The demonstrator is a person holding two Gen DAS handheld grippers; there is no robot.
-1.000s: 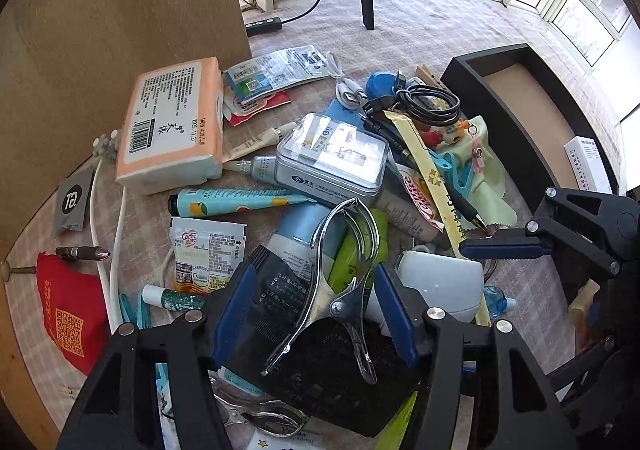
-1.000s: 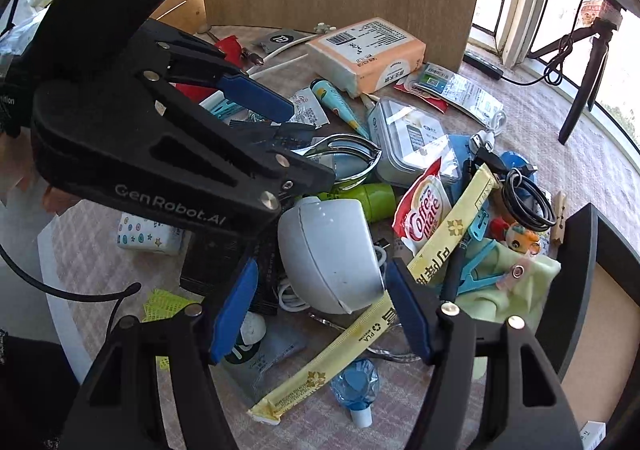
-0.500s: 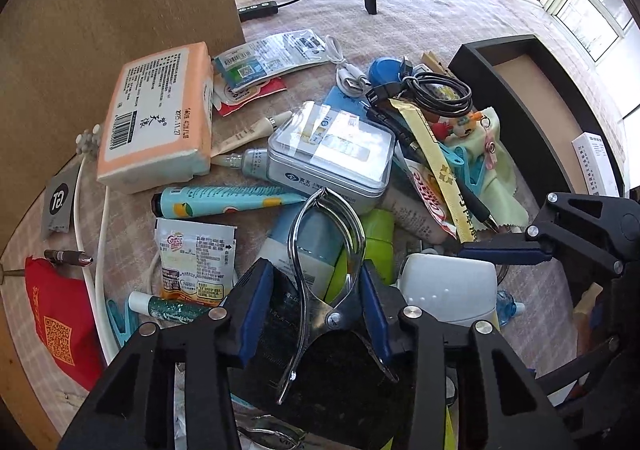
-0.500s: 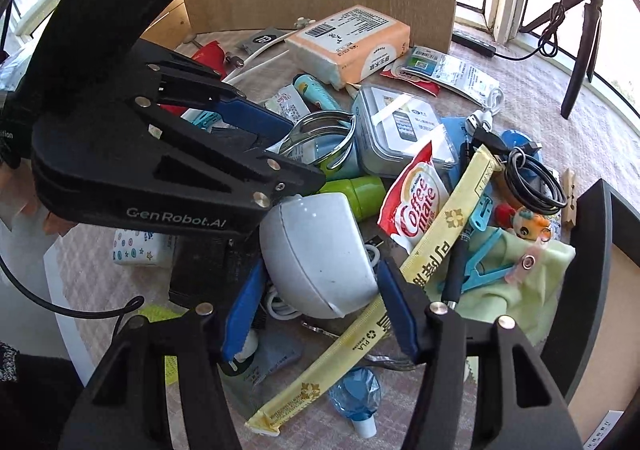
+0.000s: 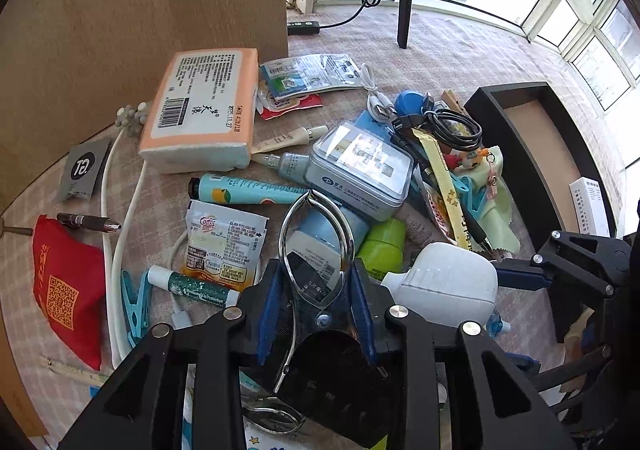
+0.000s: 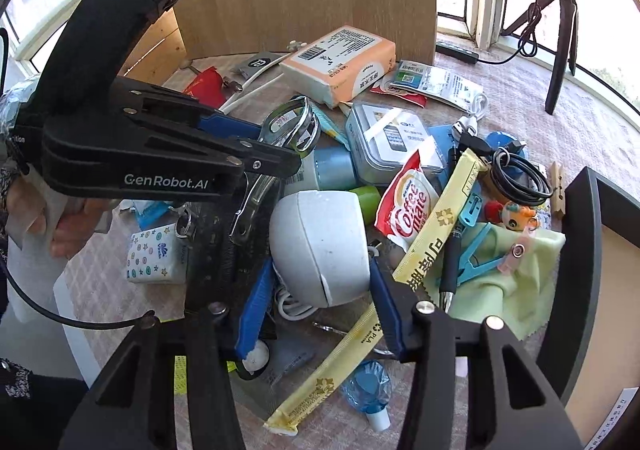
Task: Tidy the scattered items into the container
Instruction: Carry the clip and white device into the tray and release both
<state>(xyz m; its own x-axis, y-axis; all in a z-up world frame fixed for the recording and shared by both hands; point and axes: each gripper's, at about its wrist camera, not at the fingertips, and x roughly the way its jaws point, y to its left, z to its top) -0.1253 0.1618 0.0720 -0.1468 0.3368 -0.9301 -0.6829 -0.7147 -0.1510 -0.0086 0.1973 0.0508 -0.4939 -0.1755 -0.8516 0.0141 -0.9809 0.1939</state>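
Note:
A heap of small items covers the round table. My left gripper (image 5: 316, 282) is closing and its blue pads press on the handles of a silver metal clip (image 5: 310, 196), which it holds raised over the heap. The right wrist view shows the same clip (image 6: 252, 198) sticking out of the left gripper (image 6: 280, 158). My right gripper (image 6: 320, 270) is closing around a white domed gadget (image 6: 320, 242); the pads sit close on both sides without pressing. That gadget (image 5: 440, 282) lies right of the clip. The black tray (image 5: 500, 98) stands at the right.
An orange tissue pack (image 5: 200, 110), a metal tin (image 5: 360, 170), a Coffee mate sachet (image 6: 408, 206), a coiled black cable (image 5: 452, 126) and a green cloth (image 6: 500, 290) crowd the heap. A wooden board (image 5: 140, 10) stands behind. A small white box (image 5: 590, 206) lies in the tray.
My left jaws narrowed onto the metal clip and lifted it a little off the heap. My right jaws narrowed around the white gadget, which stayed in place.

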